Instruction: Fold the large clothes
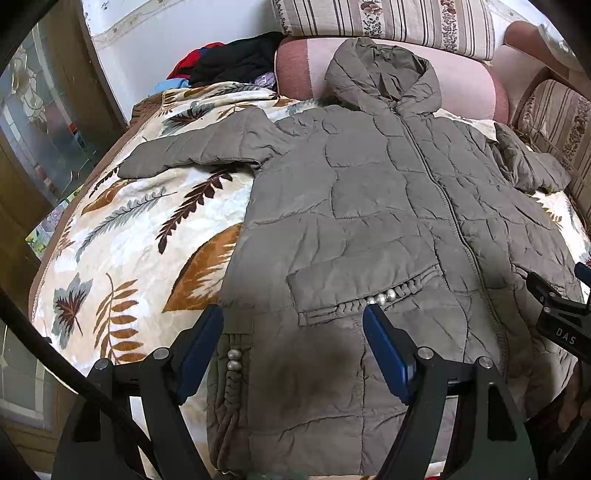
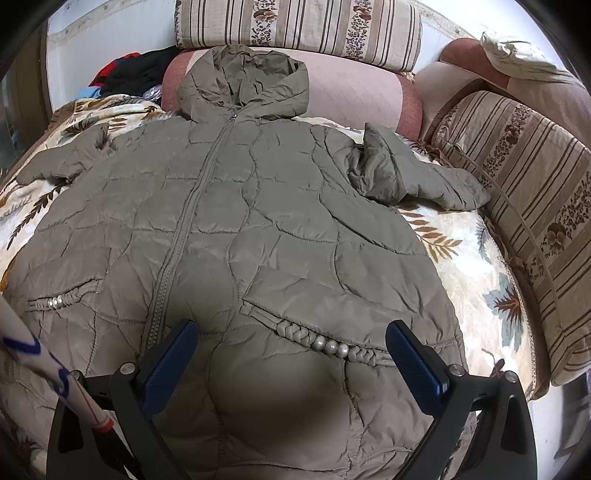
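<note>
A large olive-grey quilted hooded coat (image 1: 369,206) lies front up and zipped on a leaf-print blanket (image 1: 140,236), hood resting on a pink bolster. It also fills the right wrist view (image 2: 236,229). Its left sleeve (image 1: 192,147) lies stretched out; its right sleeve (image 2: 413,173) is crumpled and bent. My left gripper (image 1: 293,317) is open and empty above the coat's lower left part, by the pearl-trimmed pocket (image 1: 380,297). My right gripper (image 2: 291,334) is open and empty above the lower right part, by the other pearl pocket (image 2: 328,345). The right gripper's body shows at the left wrist view's right edge (image 1: 557,314).
A pink bolster (image 2: 351,92) and striped floral cushions (image 2: 295,29) stand at the back; another striped cushion (image 2: 535,206) lines the right side. A heap of black and red clothes (image 1: 229,62) lies at the back left. A glass-panelled door (image 1: 40,122) is left of the bed.
</note>
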{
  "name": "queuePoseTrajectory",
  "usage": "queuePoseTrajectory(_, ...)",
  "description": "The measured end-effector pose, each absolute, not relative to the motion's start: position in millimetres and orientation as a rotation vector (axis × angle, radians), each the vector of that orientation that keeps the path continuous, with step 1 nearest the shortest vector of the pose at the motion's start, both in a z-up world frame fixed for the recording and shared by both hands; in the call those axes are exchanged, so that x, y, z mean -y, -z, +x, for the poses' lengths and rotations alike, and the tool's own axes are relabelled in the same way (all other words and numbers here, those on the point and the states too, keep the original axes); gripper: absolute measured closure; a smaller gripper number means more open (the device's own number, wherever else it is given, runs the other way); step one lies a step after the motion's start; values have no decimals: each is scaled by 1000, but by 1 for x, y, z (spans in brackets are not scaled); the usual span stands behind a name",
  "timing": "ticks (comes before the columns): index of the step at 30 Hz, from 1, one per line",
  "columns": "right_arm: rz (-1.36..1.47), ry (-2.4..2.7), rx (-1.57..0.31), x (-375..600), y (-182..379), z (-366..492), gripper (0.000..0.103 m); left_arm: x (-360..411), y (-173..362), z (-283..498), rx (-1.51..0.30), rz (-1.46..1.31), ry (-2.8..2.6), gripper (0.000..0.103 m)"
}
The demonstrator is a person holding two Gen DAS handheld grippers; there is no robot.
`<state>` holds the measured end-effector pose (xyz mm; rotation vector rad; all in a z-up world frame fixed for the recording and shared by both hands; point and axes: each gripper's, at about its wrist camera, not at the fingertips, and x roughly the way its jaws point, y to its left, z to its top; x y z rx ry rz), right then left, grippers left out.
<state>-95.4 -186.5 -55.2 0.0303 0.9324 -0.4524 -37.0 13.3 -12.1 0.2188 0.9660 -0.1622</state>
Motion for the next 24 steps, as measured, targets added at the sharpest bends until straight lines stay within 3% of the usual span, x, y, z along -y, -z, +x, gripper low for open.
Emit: queuePoseTrajectory(24, -33, 462, -972, 170, 56, -89, 0, -34, 20, -29, -995, 150, 148, 26)
